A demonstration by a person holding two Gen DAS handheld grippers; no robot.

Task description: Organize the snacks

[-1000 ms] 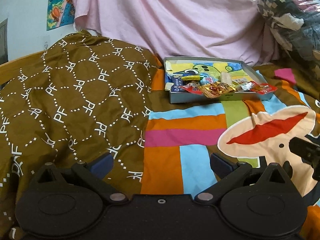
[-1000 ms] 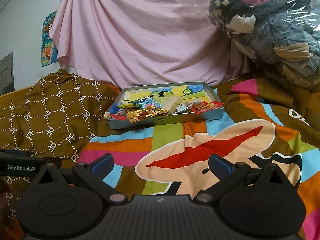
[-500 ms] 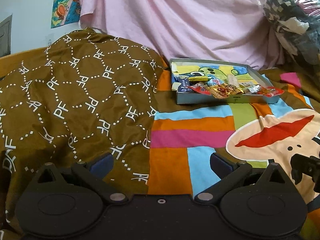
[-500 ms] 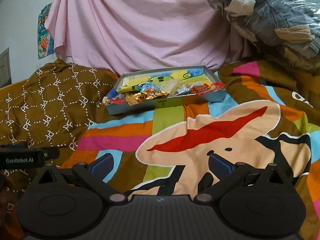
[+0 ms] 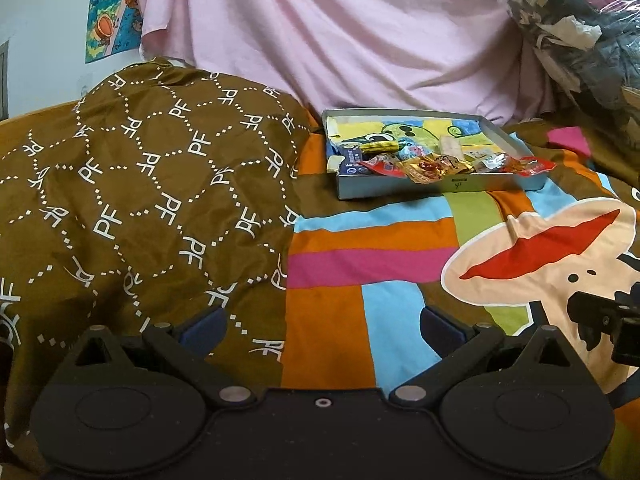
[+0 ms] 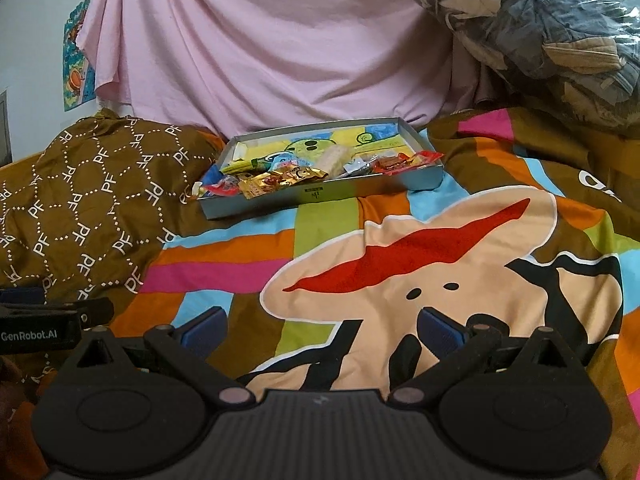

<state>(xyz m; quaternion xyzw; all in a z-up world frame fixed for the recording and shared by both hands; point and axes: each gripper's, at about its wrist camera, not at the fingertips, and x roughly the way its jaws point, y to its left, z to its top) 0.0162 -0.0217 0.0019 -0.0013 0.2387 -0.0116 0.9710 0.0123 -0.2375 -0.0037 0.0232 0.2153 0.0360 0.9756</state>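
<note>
A shallow grey box (image 5: 492, 185) (image 6: 360, 189) lies on the bed ahead, with a cartoon picture on its floor. Several wrapped snacks are piled along its near edge: a gold packet (image 5: 434, 167) (image 6: 276, 181), red packets (image 5: 528, 166) (image 6: 404, 161), a yellow stick (image 5: 380, 146) and a pale bar (image 6: 334, 158). My left gripper (image 5: 322, 326) is open and empty, low over the bedspread, well short of the box. My right gripper (image 6: 320, 330) is open and empty too, also well short of it.
The bed has a colourful cartoon bedspread (image 6: 420, 264). A brown patterned pillow (image 5: 140, 200) lies left of the box. A pink sheet (image 6: 260, 48) hangs behind. A plastic-wrapped bundle of clothes (image 6: 540, 28) sits at the back right. The other gripper shows at each view's edge (image 5: 612, 320) (image 6: 44, 326).
Both grippers have shifted a little over the bed; the box has moved slightly in both views. Both stay open and empty. The snacks have not moved.
</note>
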